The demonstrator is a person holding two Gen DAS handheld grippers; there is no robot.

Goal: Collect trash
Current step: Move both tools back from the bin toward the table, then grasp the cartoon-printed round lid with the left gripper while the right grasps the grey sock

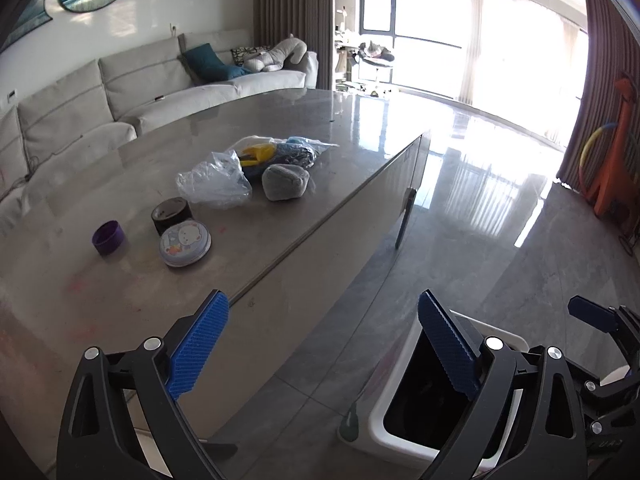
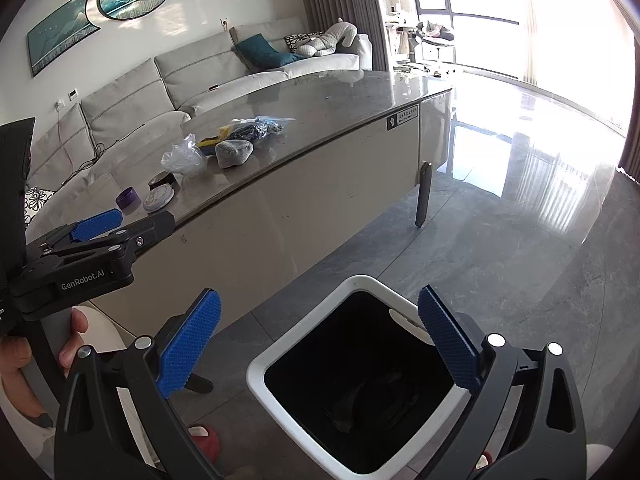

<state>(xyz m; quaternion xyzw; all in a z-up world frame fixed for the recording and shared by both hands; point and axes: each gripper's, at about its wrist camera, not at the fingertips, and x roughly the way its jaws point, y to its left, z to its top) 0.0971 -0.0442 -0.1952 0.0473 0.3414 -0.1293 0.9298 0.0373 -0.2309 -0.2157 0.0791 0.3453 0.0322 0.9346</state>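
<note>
Living room, grey counter (image 1: 120,184). On it, left to right: purple cup (image 1: 108,237), tape roll (image 1: 172,211), round tin (image 1: 185,242), crumpled clear bag (image 1: 214,181), grey bundle (image 1: 285,181). Left tongs (image 1: 323,346) wide open, empty. White bin (image 2: 356,384) on floor beside counter; right tongs (image 2: 318,342) above it, wide open, empty.

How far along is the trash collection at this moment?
Done: something dark already lies in the white bin on the floor. In hand: nothing; the right hand-held gripper hangs open over the bin, and the left hand-held gripper is open and empty too. Left: the crumpled plastic bag and the filled clear bag remain on the table.
</note>
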